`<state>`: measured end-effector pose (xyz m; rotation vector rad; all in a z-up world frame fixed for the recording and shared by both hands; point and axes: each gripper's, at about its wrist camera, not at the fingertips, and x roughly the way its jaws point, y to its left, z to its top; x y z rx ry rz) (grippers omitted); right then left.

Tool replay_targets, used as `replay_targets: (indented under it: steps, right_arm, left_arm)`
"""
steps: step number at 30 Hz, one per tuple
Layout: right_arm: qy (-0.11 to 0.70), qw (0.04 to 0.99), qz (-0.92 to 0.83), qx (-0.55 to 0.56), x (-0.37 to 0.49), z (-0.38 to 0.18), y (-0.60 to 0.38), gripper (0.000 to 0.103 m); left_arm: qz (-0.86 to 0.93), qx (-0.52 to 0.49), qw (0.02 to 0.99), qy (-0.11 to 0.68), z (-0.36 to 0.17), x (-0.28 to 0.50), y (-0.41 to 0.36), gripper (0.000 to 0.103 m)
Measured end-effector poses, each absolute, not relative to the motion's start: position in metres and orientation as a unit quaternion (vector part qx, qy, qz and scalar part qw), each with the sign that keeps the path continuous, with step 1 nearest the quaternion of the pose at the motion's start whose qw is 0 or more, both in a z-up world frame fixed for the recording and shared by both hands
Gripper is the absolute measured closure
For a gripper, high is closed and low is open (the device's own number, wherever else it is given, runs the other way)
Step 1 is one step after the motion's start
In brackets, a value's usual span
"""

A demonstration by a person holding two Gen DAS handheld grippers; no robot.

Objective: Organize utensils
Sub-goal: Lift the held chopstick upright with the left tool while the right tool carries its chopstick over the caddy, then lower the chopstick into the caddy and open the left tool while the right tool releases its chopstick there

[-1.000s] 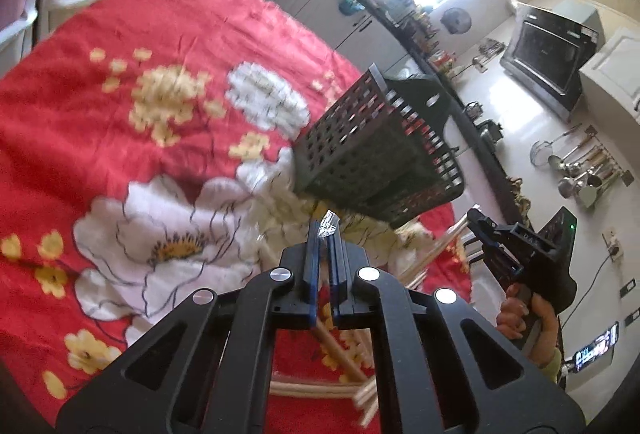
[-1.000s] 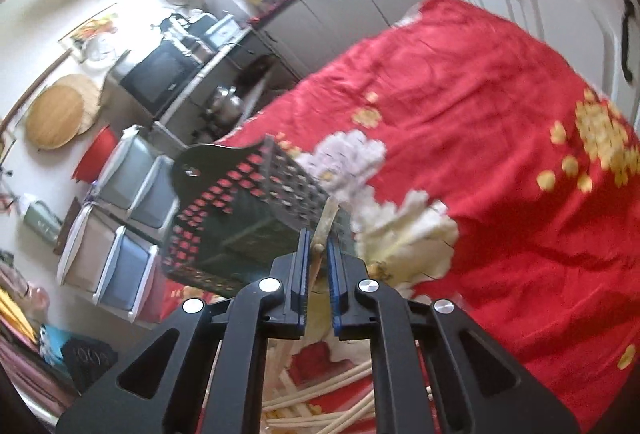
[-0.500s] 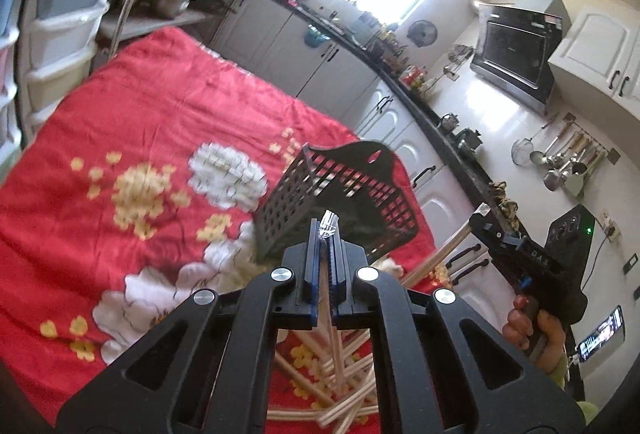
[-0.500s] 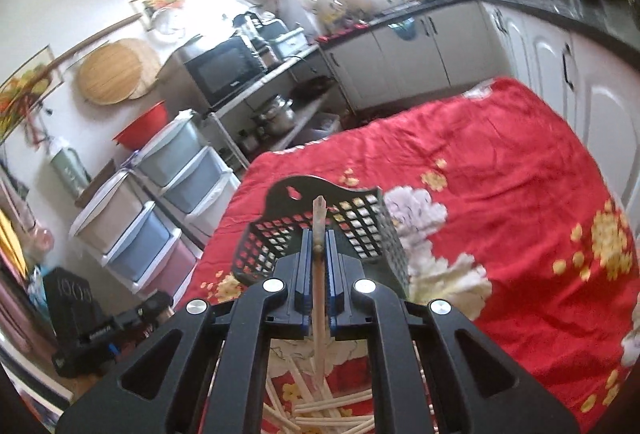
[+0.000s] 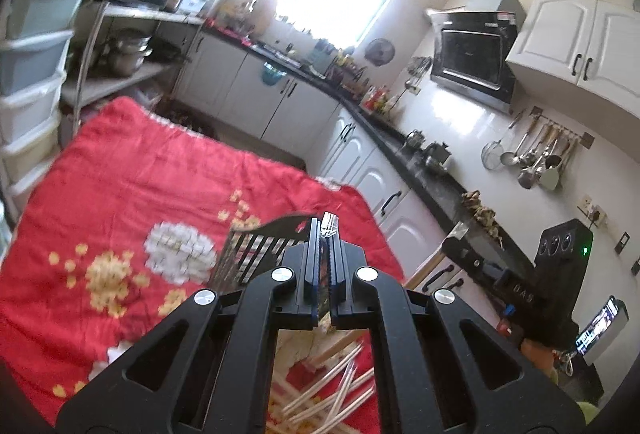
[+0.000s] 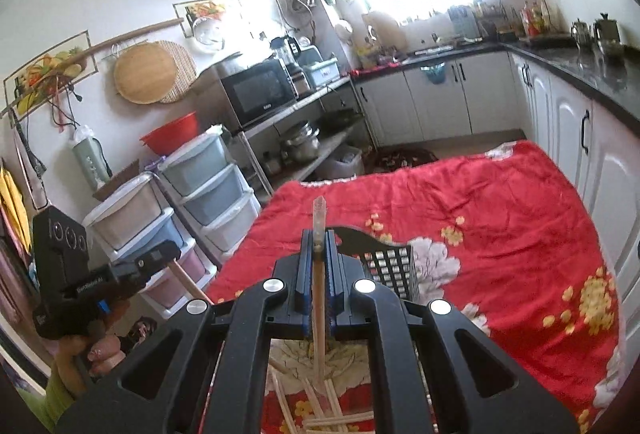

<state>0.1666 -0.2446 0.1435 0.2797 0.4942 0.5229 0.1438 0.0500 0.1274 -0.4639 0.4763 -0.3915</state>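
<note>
My left gripper [image 5: 325, 234] is shut on a chopstick [image 5: 329, 224] whose tip pokes out past the fingertips. My right gripper [image 6: 319, 240] is shut on a wooden chopstick [image 6: 319, 298] that stands upright between the fingers. A black perforated utensil basket [image 5: 256, 254] stands on the red flowered cloth just beyond both grippers; it also shows in the right wrist view [image 6: 390, 264]. Several loose chopsticks [image 5: 336, 398] lie on the cloth below the grippers, also in the right wrist view [image 6: 316, 410]. Each gripper shows in the other's view, holding a stick [image 6: 120, 274].
The red flowered cloth [image 6: 500, 218] covers the table. White cabinets with a dark counter [image 5: 400, 169] run along the right. Stacked plastic drawers [image 6: 208, 189] and a metal shelf with a microwave [image 6: 260, 93] stand to the left.
Both grippers have lifted and tilted up, each still holding its chopstick. The basket now sits lower in both views and more of the kitchen shows.
</note>
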Motion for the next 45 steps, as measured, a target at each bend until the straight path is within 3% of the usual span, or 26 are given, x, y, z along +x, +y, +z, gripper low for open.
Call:
replay_targets:
  steps: [22,45]
  right_arm:
    - [0.117,0.972,0.184,0.089,0.182,0.204,-0.262,0.097]
    - [0.173,0.968,0.165,0.081,0.217,0.129,-0.245,0.097]
  left_arm:
    - [-0.158,-0.189,0.961,0.124,0.209,0.179,0.034,0.102]
    - [-0.127,-0.165,0.966,0.155,0.133,0.210,0.030,0.102]
